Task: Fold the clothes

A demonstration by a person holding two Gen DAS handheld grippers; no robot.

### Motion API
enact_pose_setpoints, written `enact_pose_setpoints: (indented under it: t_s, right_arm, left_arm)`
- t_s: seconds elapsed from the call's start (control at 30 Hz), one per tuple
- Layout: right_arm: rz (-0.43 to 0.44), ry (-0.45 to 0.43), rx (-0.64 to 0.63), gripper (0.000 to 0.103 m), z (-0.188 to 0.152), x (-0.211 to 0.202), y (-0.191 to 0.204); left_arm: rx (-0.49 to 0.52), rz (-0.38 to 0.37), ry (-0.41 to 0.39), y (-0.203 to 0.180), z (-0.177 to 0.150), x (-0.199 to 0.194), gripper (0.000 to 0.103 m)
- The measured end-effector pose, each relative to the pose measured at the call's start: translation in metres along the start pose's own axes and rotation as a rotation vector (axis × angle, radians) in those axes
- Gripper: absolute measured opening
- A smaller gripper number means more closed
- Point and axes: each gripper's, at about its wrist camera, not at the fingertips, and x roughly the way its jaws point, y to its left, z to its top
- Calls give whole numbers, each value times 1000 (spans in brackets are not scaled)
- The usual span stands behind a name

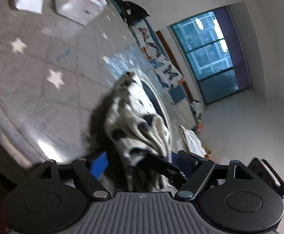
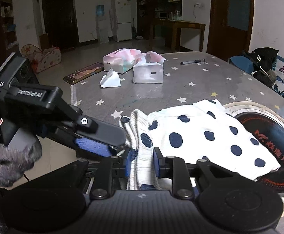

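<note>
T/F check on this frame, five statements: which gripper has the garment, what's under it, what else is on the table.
1. The right gripper is shut on the polka-dot garment. True.
2. The left gripper is clamped on the garment. False: its jaws stand wide, fabric loose between them.
3. The garment partly covers a round black cooktop. True.
4. A pen lies on the star-print table cover. True.
5. The garment is striped red. False: white with dark blue dots.

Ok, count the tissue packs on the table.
2: one pack at the far side, the other pack just right of it and nearer. A crumpled tissue lies in front.
</note>
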Motion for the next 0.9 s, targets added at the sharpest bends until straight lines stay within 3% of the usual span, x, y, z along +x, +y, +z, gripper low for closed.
enact_pose_setpoints:
  t_s: [0.33,0.57,0.77,0.9]
  right_arm:
    - [24,-25,38,21,-4,0,-2]
    - [31,-25,40,22,-7,-1,-4]
    - [43,-20,29,28,-10,-9,-7]
    - [32,-34,36,31,-12,-24,-14]
  left_arm:
    - [-52,-1,2,-4,5,23,81]
    - [-148,19,1,8,10,29,47]
    - [-143,53,2,10,16,28,34]
    - [-124,86,-2,13,28,22,32]
